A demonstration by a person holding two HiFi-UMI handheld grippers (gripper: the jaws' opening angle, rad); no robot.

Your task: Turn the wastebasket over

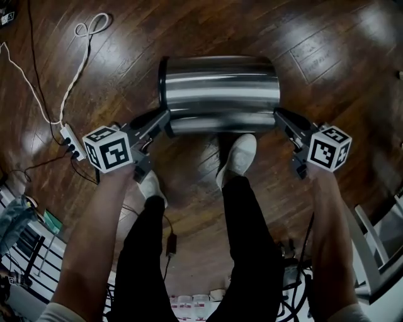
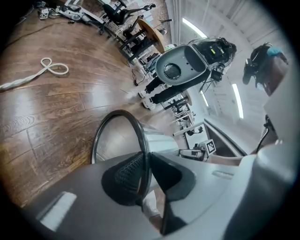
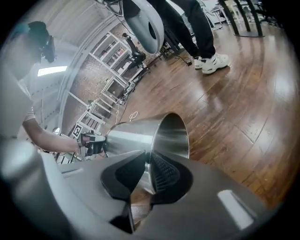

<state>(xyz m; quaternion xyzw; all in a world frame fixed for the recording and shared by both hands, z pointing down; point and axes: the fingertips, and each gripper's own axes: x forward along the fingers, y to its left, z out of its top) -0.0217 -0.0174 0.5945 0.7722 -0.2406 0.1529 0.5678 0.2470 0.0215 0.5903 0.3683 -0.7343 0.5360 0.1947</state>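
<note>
**A lab-like workroom, not a home**

The dark wood floor (image 1: pixel 315 50) carries a power strip (image 1: pixel 70 139) and loose white cable (image 2: pixel 51 69). Around its edges stand office chairs (image 2: pixel 119 11), a round table (image 2: pixel 152 37) and metal shelving racks (image 3: pixel 110 89), under long ceiling lights (image 2: pixel 194 28).

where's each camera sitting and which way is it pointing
Head view: on the person's head, facing steeply down at the shiny steel cylindrical wastebasket on its side over the dark wooden floor; shows forearms, legs, white shoes, left gripper, right gripper.
Left gripper view: on the left gripper, looking along its jaws, shut on the wastebasket's black rim.
Right gripper view: on the right gripper, looking along its jaws, shut on the opposite rim.
Shared: both gripper views show the wastebasket and the other gripper.
</note>
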